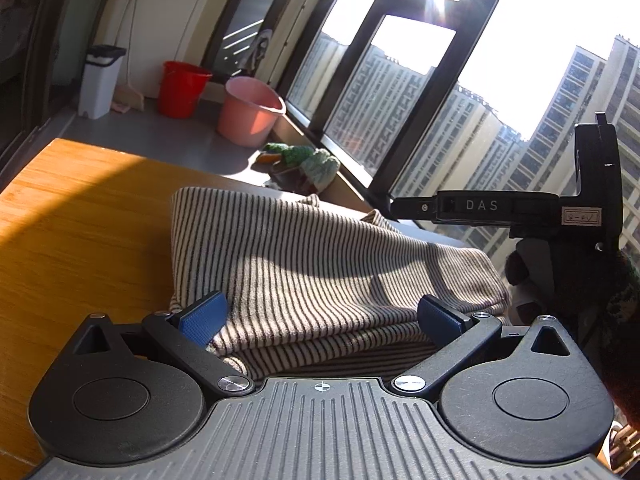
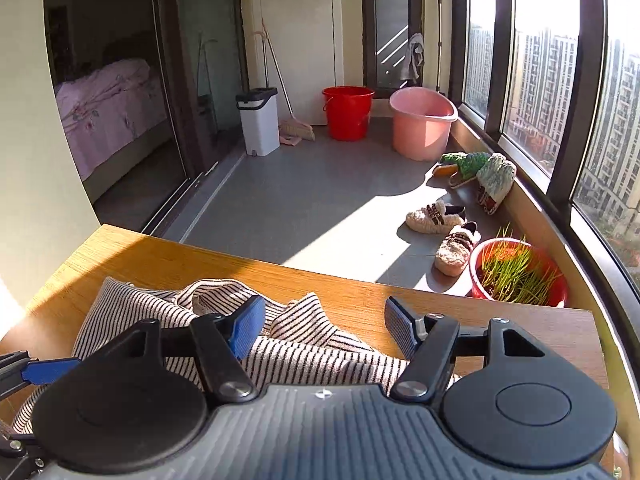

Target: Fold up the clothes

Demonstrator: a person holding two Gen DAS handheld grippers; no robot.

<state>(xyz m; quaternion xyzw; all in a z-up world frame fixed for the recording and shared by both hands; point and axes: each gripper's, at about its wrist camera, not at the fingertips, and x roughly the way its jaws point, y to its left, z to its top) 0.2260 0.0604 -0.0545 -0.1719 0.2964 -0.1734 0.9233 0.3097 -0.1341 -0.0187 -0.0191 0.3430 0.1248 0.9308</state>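
1. A striped garment [image 1: 320, 264] lies on the wooden tabletop [image 1: 80, 208], partly folded, with doubled layers at its near edge and a loose flap [image 2: 304, 316] bunched up on the window side.
2. The left tongs [image 1: 320, 316] stand wide, one blue pad [image 1: 202, 318] at the garment's left edge and the other over its right part; the cloth runs between them, but the pads do not press on it.
3. The right tongs [image 2: 324, 324] sit above the garment's window-side end, jaws apart and nothing gripped; the striped cloth lies below and between the pads.
4. From the left camera, the right tool shows as a black bar [image 1: 492, 208] over the garment's far right corner, with a gloved hand [image 1: 560, 276] under it.
5. Beyond the tabletop, on the grey floor [image 2: 320, 200]: a red bucket [image 2: 347, 112], a pink tub [image 2: 422, 122], a white bin [image 2: 259, 120], slippers [image 2: 434, 216] and a red pot of grass [image 2: 520, 276] by the windows.
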